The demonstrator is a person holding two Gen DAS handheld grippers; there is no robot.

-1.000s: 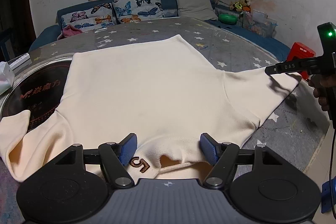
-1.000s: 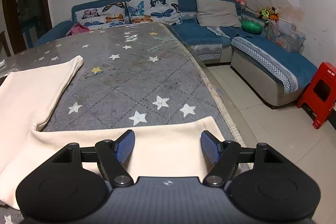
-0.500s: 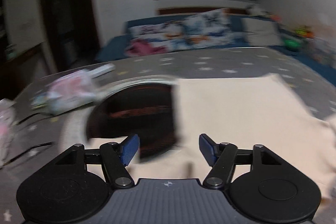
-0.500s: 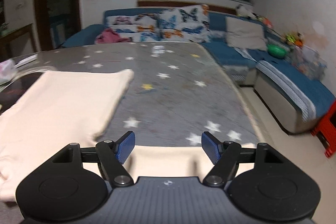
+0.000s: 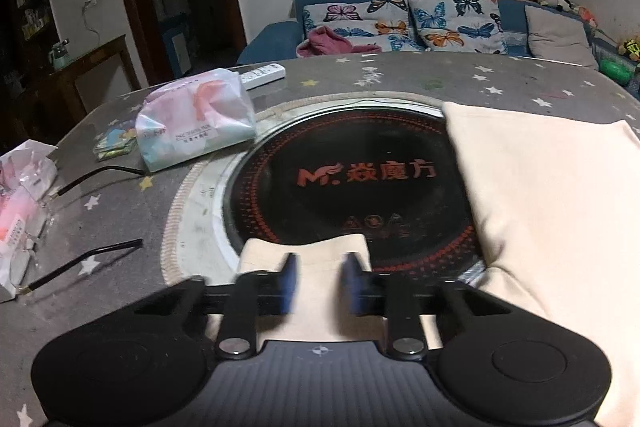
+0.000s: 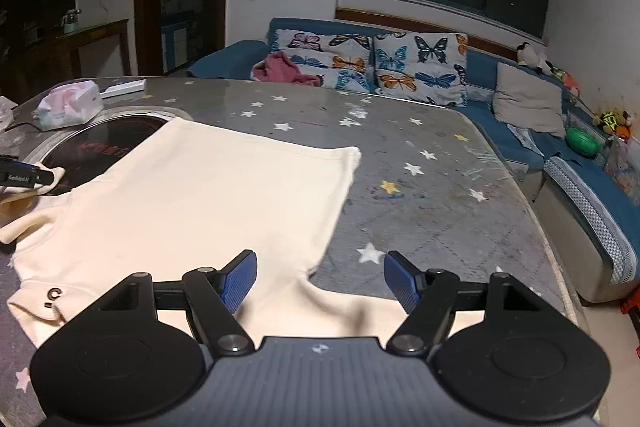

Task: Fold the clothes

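Cream sweatshirt (image 6: pixel 208 195) spread flat on starry table (image 6: pixel 420 195), sleeve (image 5: pixel 308 259) between left claw (image 5: pixel 319 283) pads

The sweatshirt (image 6: pixel 208 195) is showing plain cream. The tabletop (image 6: pixel 420 187) is wearing grey with white and yellow stars. The hotplate (image 5: pixel 352 187) is showing black with red lettering. The cushions (image 6: pixel 420 67) are displaying colourful butterflies.

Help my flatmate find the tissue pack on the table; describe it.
On the grey star-print table, look beside the round black cooktop. The soft pink-and-white plastic tissue pack lies at its far-left rim, just before the white remote.
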